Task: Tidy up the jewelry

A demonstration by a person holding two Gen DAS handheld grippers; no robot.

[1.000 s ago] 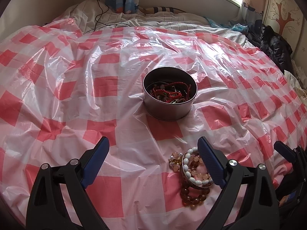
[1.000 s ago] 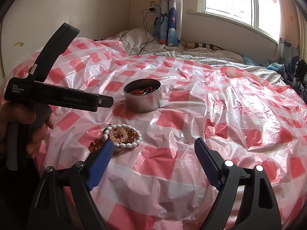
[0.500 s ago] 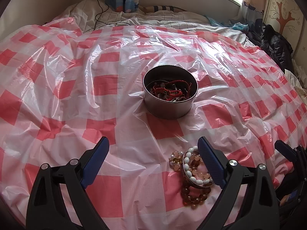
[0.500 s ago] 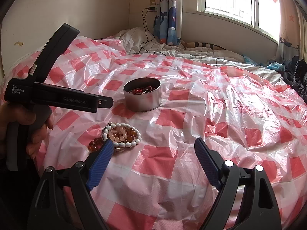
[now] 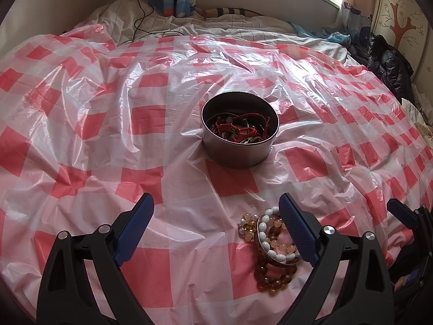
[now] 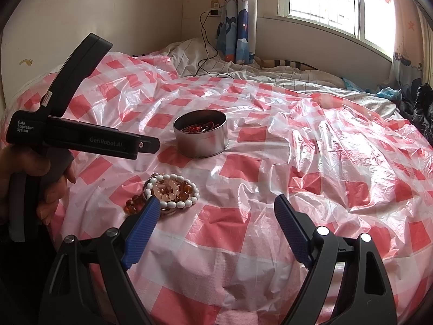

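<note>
Left wrist view, items listed left to right.

1. Bed (image 5: 243, 31): covered by a crinkled red-and-white checked plastic sheet (image 5: 81, 113); white bedding shows bare at the far edge.
2. Left hand-held gripper (image 5: 215, 226): near edge of the view, blue-padded jaws standing wide apart, nothing between them, poised above the sheet.
3. Round metal tin (image 5: 239, 154): centre of the sheet, upright, lid off. Contents: red cord bracelets (image 5: 238, 128) tangled with darker pieces that are too small to tell apart.
4. Pile of beaded bracelets (image 5: 270, 241): on the sheet, nearer than the tin and to its right, just beside the inner face of the left gripper's right finger and partly hidden by it. White oval beads, pale pink beads, amber-brown beads and a small gold-and-pink cluster are visible. Whether the finger touches the pile cannot be told.
5. Dark clothing (image 5: 384, 62): heaped at the far right of the bed.

Right wrist view, items listed left to right.

1. A person's hand (image 6: 40, 178): wrapped around the black handle of the left tool, far left.
2. Pile of beaded bracelets (image 6: 170, 189): just beyond the tip of the left finger of the right hand-held gripper (image 6: 213, 231).
3. Round metal tin (image 6: 201, 138): farther off, behind the pile, apart from it.
4. Right hand-held gripper: jaws spread wide, empty, above the checked sheet.
5. Window (image 6: 324, 0): far wall, right, with a printed curtain (image 6: 235, 27) at its left.
</note>
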